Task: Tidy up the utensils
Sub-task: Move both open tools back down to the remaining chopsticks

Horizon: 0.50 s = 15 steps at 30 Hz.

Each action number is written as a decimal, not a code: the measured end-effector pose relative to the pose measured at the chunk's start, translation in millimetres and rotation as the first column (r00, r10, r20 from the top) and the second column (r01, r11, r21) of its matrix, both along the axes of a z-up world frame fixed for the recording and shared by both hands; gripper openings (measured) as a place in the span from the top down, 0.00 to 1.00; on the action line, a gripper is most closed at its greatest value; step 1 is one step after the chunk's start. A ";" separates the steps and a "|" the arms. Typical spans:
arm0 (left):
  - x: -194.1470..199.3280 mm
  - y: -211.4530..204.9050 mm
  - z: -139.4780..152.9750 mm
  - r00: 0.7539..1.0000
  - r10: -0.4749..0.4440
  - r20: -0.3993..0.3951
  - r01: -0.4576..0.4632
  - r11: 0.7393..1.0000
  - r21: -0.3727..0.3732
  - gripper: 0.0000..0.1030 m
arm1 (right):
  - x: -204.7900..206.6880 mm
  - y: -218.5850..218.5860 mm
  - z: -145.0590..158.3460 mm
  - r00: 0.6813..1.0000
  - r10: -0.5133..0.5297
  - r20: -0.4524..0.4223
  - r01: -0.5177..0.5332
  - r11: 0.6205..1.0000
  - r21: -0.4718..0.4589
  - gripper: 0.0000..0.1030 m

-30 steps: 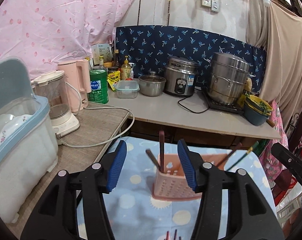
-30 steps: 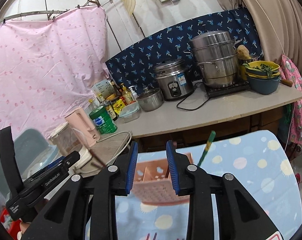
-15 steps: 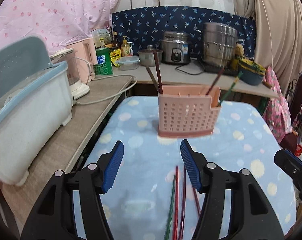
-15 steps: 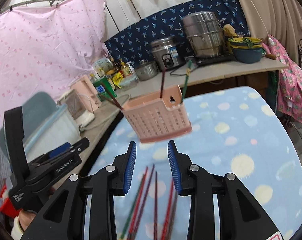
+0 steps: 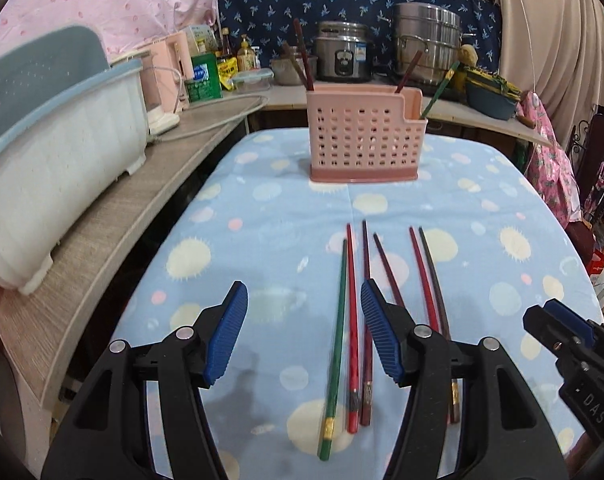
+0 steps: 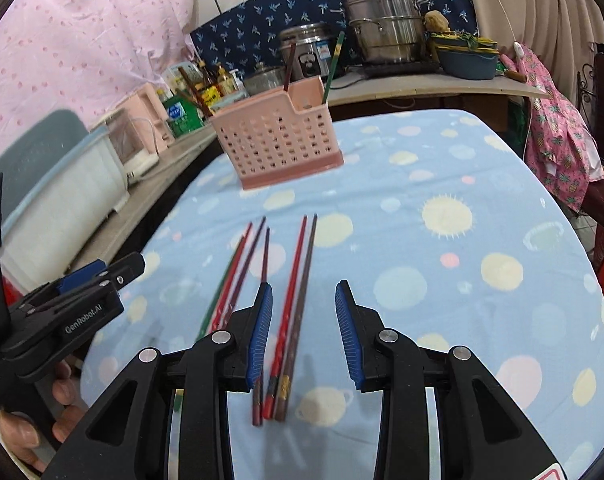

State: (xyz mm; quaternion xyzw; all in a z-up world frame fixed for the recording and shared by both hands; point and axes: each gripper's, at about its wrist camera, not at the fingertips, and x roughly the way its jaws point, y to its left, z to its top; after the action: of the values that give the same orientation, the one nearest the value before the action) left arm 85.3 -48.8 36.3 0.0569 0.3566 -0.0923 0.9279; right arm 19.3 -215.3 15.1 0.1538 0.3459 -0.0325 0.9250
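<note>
Here, six chopsticks [image 5: 352, 320] lie side by side on a desk [image 5: 262, 216] draped in a pale blue spotted cloth, their tips aimed at the far side, where a pink perforated utensil holder [image 5: 364, 136] stands with four more chopsticks upright inside. The left hand-held gripper [image 5: 302, 334] hangs over the near ends with its blue pads apart and gripping nothing; its jaws have just been opening, and the green, red and dark sticks of the left group show in the gap below. The right hand-held gripper [image 6: 302, 330] is likewise parted and empty, framing the red and brown pair [image 6: 292, 320] on the right. Only the right wrist view takes in the person's fingers [image 6: 64, 392] wrapped round the left tool's handle. Only the left wrist view shows the white and blue dish drainer [image 5: 50, 148] in full on the side counter at left. Both views catch a rice cooker [image 5: 344, 58] and a steel steamer pot [image 5: 428, 48] on the far counter.
</note>
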 end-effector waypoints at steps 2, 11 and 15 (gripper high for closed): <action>-3.3 1.7 -6.9 1.000 0.002 -0.013 -0.002 1.000 0.010 0.46 | -3.2 5.7 -8.9 1.000 0.008 -0.017 -0.008 1.000 -0.015 0.69; -12.3 7.9 -30.0 0.998 0.009 -0.062 -0.008 1.000 0.016 0.46 | -1.5 29.8 -33.8 0.996 0.049 -0.069 -0.052 0.998 -0.046 0.69; -13.0 8.8 -38.2 0.997 0.008 -0.082 -0.007 1.000 0.015 0.46 | 0.6 36.5 -41.9 0.994 0.061 -0.088 -0.066 0.997 -0.047 0.69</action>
State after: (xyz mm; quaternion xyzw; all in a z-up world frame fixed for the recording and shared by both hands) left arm 72.3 -40.0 -1.9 0.0585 0.3954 -0.0883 0.9124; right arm 19.9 -178.8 -26.8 0.1180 0.3896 -0.0183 0.9132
